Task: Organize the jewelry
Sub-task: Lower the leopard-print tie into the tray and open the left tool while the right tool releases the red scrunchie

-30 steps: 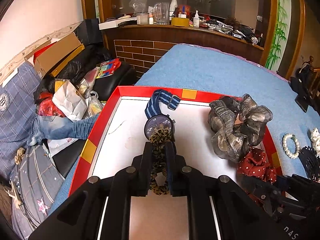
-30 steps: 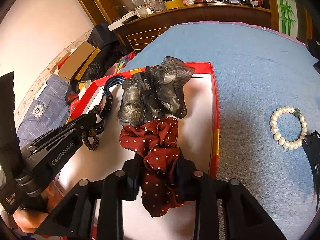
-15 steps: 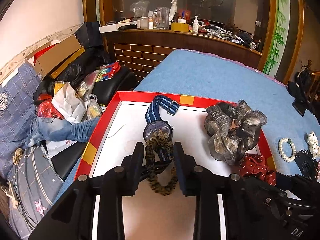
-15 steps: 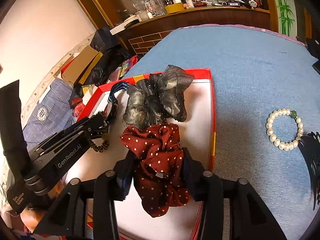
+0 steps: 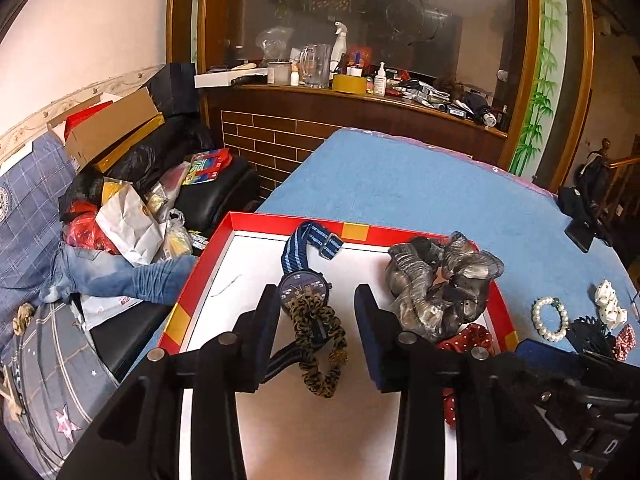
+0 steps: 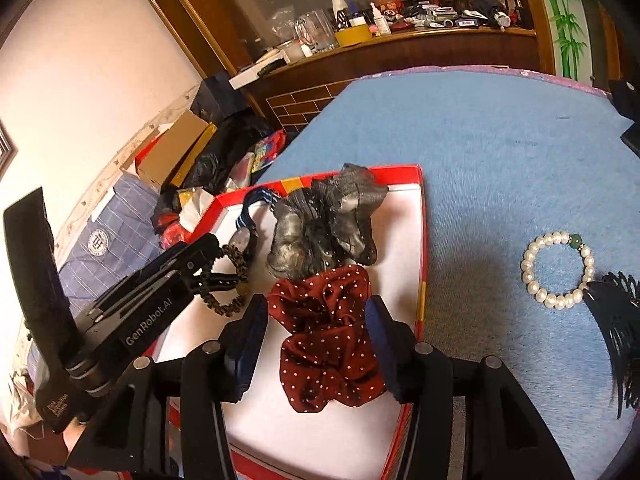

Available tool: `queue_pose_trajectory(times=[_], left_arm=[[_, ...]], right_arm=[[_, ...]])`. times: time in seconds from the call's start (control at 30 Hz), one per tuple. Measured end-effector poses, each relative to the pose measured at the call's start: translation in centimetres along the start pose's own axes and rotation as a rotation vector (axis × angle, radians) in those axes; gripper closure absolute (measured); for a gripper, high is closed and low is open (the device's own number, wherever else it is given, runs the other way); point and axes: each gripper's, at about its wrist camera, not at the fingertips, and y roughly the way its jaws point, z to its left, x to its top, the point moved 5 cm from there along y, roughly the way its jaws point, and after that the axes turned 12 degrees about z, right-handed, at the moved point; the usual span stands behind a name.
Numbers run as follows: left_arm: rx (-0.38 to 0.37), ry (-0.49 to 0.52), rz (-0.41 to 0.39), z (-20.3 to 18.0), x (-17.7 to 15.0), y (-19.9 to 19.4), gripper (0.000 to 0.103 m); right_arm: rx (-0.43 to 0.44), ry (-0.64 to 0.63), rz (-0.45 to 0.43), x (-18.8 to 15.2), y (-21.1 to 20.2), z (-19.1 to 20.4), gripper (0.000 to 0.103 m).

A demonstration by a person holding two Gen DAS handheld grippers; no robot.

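Note:
A leopard-print scrunchie [image 5: 318, 344] lies in the red-rimmed white tray [image 5: 256, 220], partly over a blue-strapped watch [image 5: 298, 248]. My left gripper [image 5: 316, 296] straddles it, jaws opening, pads clear of the fabric on both sides. A grey gauzy scrunchie [image 5: 436, 292] rests at the tray's right. In the right wrist view, a dark red dotted scrunchie [image 6: 332, 332] lies on the tray floor between the fingers of my right gripper [image 6: 316, 306], which stands open with its pads just off the cloth. The left gripper [image 6: 200, 264] shows there at the left.
On the blue cloth [image 6: 480, 140] right of the tray lie a pearl bracelet [image 6: 556, 268], a black comb-like hairpiece [image 6: 616, 320] and white dotted bows [image 5: 608, 304]. Bags, boxes and clothes crowd the left. A cluttered wooden counter [image 5: 360, 96] stands behind.
Both grippers went from shut to open. The left let go of the leopard scrunchie, the right let go of the red dotted one; both scrunchies now lie in the tray. Both grippers drew back slightly.

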Motion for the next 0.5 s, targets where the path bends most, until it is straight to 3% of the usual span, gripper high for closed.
queue_pose_trajectory(times=[0.5], left_arm=[[0.009, 0.032, -0.029, -1.2, -0.2, -0.5, 0.066]], right_arm=[[0.026, 0.026, -0.002, -0.8, -1.4, -0.5, 0.047]])
